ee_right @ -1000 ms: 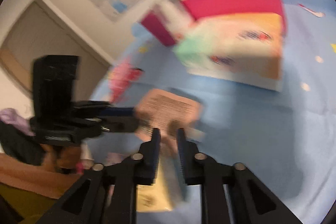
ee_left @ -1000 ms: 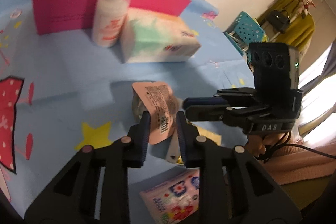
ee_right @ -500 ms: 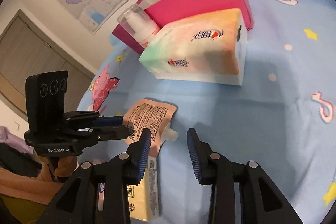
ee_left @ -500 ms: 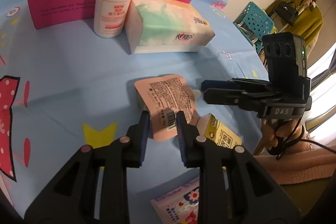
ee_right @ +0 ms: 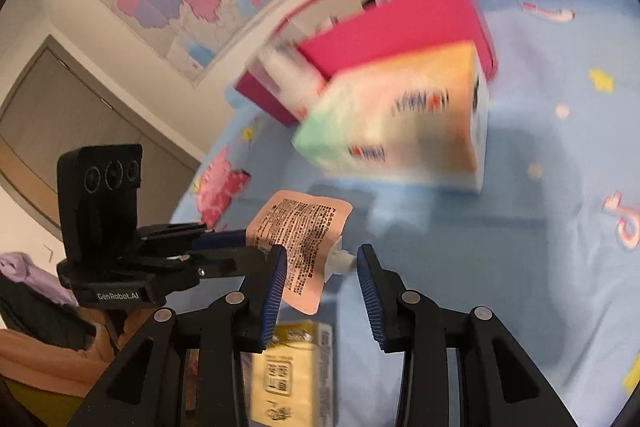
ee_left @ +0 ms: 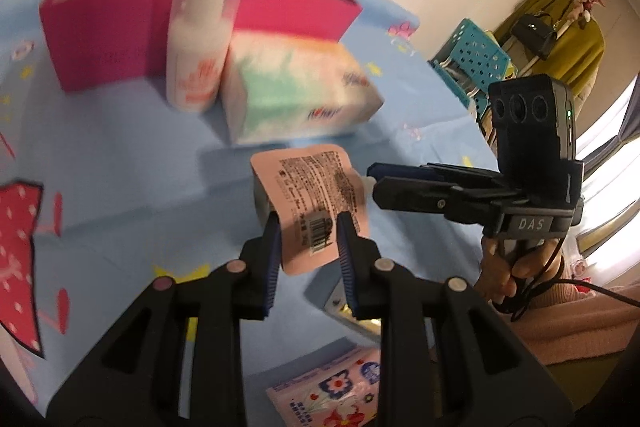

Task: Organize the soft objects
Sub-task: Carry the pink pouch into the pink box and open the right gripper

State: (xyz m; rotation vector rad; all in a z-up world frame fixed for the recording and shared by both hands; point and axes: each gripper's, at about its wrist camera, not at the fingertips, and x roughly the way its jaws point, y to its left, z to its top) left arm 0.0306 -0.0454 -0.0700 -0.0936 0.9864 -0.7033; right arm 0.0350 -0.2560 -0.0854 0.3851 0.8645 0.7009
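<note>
Left gripper [ee_left: 307,241]: fingers clenched on the pink pouch [ee_left: 312,205], held above the blue table [ee_left: 120,179]. Right gripper [ee_right: 322,267]: fingers released, spread apart; the pouch's white spout [ee_right: 340,259] lies between them. Beyond the fingertips: tissue pack [ee_left: 296,99], lotion bottle [ee_left: 198,55], pink box [ee_left: 108,35]. Below the right fingers: yellow packet [ee_right: 292,375].
</note>
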